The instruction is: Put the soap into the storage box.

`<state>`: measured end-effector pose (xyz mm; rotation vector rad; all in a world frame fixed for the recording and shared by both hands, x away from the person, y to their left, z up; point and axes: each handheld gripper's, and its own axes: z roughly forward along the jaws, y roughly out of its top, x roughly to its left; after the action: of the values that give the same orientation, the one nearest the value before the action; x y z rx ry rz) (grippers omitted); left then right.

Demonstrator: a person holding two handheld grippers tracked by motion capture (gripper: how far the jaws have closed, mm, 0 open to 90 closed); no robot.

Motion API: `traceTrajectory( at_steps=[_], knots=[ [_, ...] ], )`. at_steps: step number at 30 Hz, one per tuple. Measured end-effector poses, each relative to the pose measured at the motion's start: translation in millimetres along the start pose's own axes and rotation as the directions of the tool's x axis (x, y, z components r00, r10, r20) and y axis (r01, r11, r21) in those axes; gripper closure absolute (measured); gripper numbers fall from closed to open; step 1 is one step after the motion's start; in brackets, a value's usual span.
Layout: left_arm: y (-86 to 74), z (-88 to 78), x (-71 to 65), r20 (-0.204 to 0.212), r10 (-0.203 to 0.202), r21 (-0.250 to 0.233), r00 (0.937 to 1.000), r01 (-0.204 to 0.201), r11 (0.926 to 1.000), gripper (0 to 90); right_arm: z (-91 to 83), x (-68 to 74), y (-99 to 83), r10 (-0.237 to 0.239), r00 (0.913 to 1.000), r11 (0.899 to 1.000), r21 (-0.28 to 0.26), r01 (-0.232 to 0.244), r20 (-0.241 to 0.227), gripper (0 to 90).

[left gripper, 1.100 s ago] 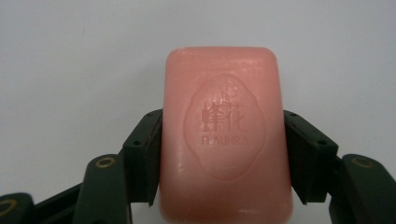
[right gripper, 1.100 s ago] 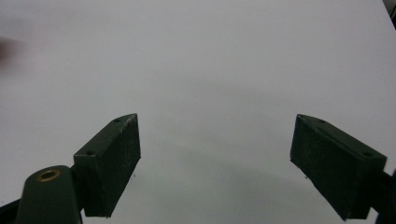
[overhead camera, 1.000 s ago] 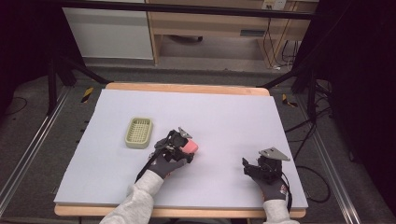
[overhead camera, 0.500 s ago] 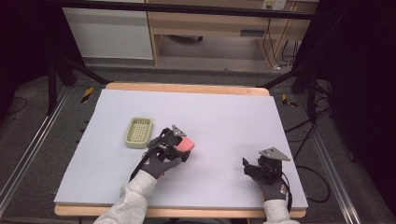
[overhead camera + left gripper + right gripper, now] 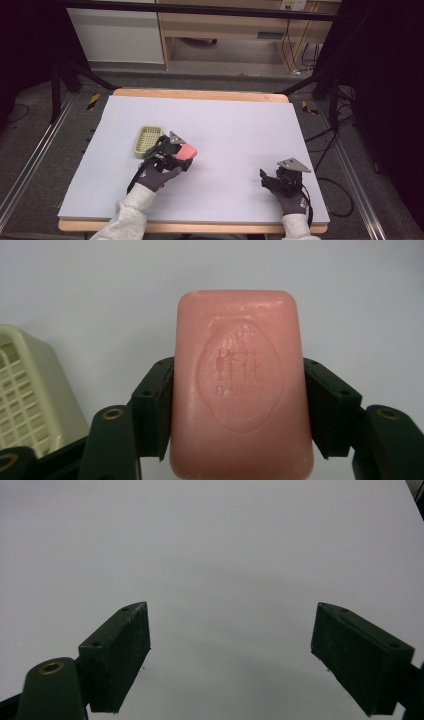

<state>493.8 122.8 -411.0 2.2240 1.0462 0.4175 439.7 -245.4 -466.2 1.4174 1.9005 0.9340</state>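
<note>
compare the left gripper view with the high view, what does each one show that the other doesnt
Left gripper view alone: the characters and lettering pressed into the oval on the pink soap bar, and the black pads clamped on its two long sides.

High view alone: the right gripper resting open on the white table sheet near the right front edge, both gloved hands and sleeves, the wooden table edge, and the floor and furniture beyond.

Both: the left gripper shut on the soap, with the cream slotted soap tray just beside it on the sheet.
</note>
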Motion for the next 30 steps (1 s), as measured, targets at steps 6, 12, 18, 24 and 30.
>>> traceTrajectory(
  at_steps=[6, 12, 18, 24, 30],
  knots=[
    [-7.0, -9.2, 9.4, -0.015, -0.023, -0.010, 0.9996, 0.023, 0.9997, 37.3, 0.3, -0.2, -0.1, 0.001, 1.0000, 1.000, 0.000, -0.001, 0.002, 16.1],
    [-11.8, -16.7, 16.7, -0.030, -0.046, -0.026, 0.9985, 0.045, 0.9986, 37.3, 0.3, -0.3, -0.3, -0.001, 1.0000, 1.000, 0.003, 0.001, 0.003, 16.1],
    [-13.8, -21.2, 24.1, -0.048, -0.064, -0.036, 0.9968, 0.062, 0.9974, 37.3, -0.3, 0.1, -0.1, -0.001, 1.0000, 1.000, 0.000, 0.001, 0.002, 16.1],
    [-15.6, -25.3, 32.7, -0.064, -0.085, -0.043, 0.9944, 0.082, 0.9957, 37.3, -0.5, 0.8, 0.3, -0.001, 1.0000, 1.000, -0.002, 0.001, -0.003, 16.1],
    [-17.6, -31.0, 44.1, -0.088, -0.114, -0.062, 0.9896, 0.108, 0.9922, 37.3, -0.5, 0.4, 0.2, -0.002, 1.0000, 1.000, -0.002, 0.002, -0.001, 16.1]
  ],
)
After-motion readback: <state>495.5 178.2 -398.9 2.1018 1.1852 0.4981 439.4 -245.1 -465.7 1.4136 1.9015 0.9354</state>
